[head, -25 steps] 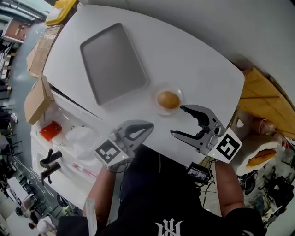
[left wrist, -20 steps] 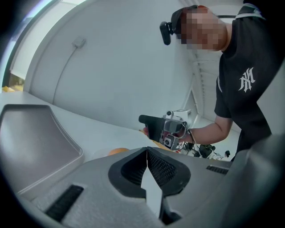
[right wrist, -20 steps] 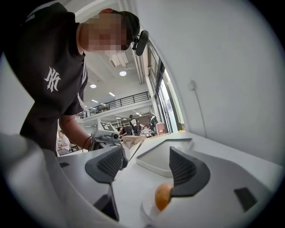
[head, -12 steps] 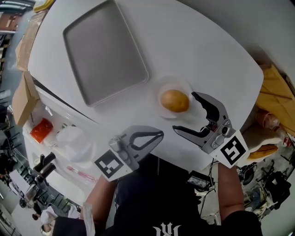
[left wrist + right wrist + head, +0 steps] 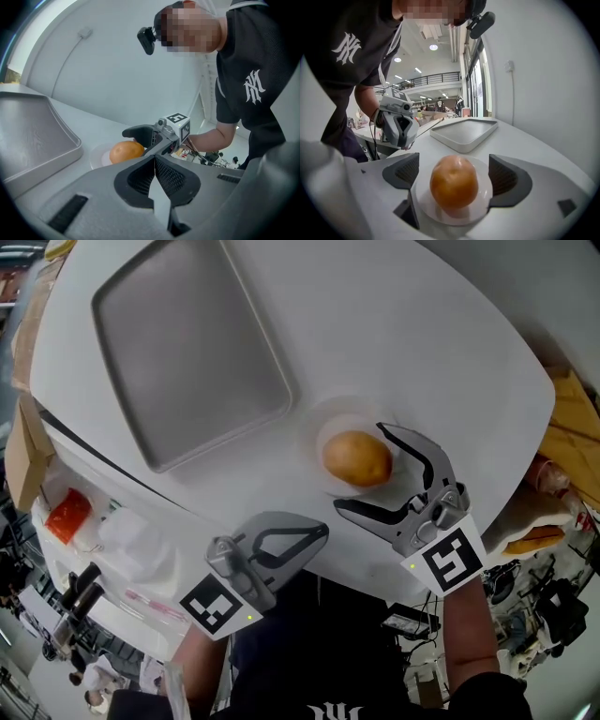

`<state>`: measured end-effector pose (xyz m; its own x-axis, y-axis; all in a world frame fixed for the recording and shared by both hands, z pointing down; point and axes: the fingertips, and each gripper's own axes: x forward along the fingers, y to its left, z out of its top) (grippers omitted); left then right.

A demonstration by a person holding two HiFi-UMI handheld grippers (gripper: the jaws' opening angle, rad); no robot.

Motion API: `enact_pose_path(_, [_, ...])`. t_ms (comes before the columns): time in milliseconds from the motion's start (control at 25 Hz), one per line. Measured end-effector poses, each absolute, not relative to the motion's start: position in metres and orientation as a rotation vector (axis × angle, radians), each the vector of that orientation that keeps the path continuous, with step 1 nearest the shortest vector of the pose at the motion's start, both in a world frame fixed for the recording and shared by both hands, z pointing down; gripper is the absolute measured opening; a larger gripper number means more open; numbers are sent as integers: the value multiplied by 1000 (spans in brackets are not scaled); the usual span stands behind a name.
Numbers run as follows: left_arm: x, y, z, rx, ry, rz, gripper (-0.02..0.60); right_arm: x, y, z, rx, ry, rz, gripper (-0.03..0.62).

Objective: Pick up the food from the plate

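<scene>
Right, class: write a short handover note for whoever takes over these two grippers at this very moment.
Left gripper: shut, empty, held near the white table's front edge.
Right gripper: jaws opening, either side of the round orange-brown food, pads not touching it.
Food sits on the small white round plate, beside the grey rectangular tray.
Done: approach only; nothing lifted.
Left: close the right gripper on the food, lift it off the plate.

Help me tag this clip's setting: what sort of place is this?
Probably an open lab or workshop hall, not a kitchen. There is a railed upper balcony under round ceiling lights, and brown cardboard boxes stand beside the white rounded table.
</scene>
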<state>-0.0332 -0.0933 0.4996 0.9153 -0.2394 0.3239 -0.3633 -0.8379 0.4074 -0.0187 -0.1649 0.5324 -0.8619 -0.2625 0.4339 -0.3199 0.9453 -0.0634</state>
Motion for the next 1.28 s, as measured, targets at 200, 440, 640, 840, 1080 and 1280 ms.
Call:
enact_pose_path(200, [-32,-89,505,2590,-425,326,6,-24,-166,550,368,-2604,198,410])
enact_pose_path(440, [-31,-85,512,2594,-417,337,6,-30,-165,559,341,-2590,179,408])
enact_pose_path(640, [-32,-84,515,2594,-416,344,6,-27,-165,566,321,-2556,154,407])
enact_pose_path(840, [-33,-81,518,2584,-423,344,6,-27,-164,567,317,-2558,129,406])
enact_pose_path(1080, [-34,-77,515,2587,-420,328,6,-26,-165,566,341,-2557,116,356])
enact_pose_path(1280, [-34,-78,513,2600,-420,321,6,-25,-165,566,349,-2554,118,354])
